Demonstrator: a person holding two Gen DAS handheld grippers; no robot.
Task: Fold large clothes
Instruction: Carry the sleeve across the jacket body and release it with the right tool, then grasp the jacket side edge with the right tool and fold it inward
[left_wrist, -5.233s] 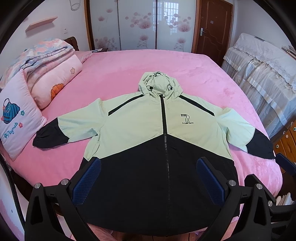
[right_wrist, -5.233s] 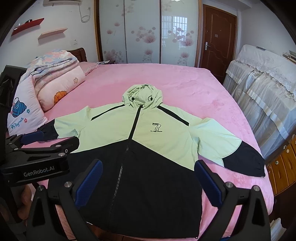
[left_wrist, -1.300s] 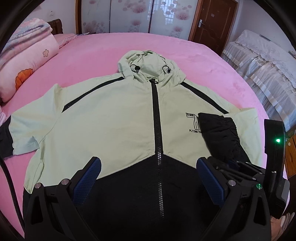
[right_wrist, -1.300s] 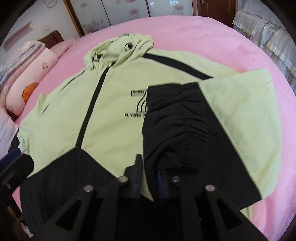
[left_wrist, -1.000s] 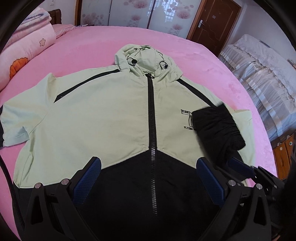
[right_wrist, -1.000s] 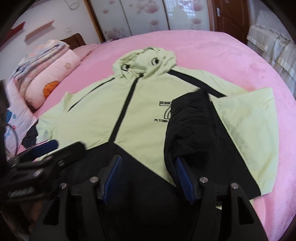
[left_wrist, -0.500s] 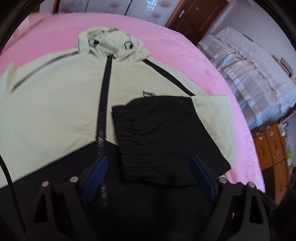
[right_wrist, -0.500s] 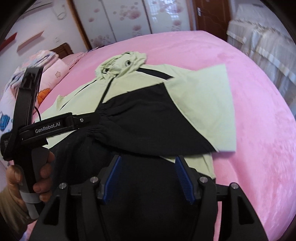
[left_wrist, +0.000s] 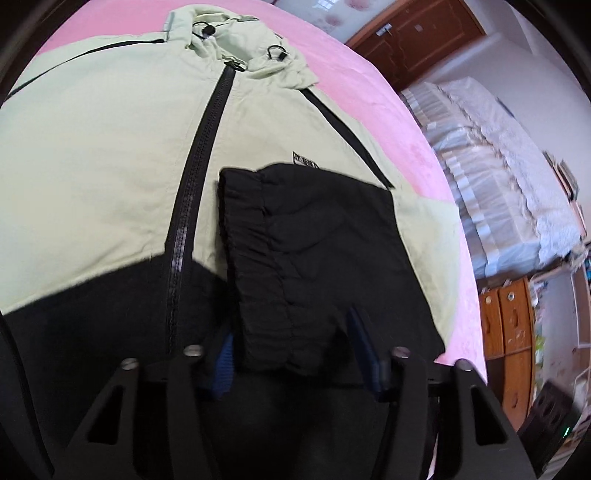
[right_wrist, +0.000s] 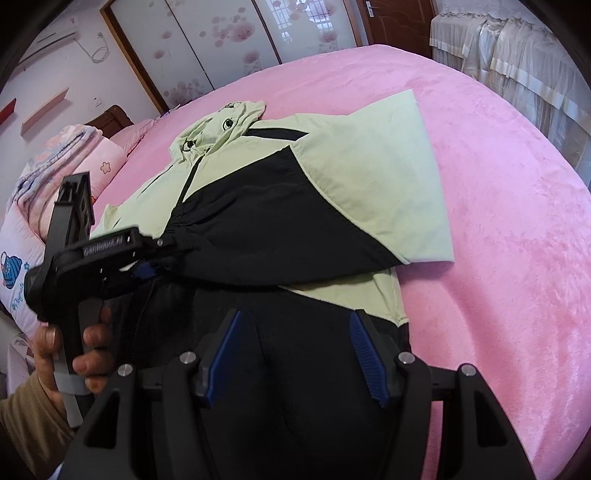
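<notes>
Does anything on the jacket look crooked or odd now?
Slightly. The folded sleeve lies slanted across the jacket, and its black cuff is bunched between the left tongs, which have just been closing. No damage shows.

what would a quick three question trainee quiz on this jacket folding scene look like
1. True or false: the jacket lies on a pink bed.
2. Which part lies folded across the jacket's chest? a) the sleeve with the black cuff b) the hood c) a pillow
3. Short answer: do the jaws of the right gripper stand open or shut?

Key: 1 true. 2 a. 3 open, with nothing pinched between its pads.
</notes>
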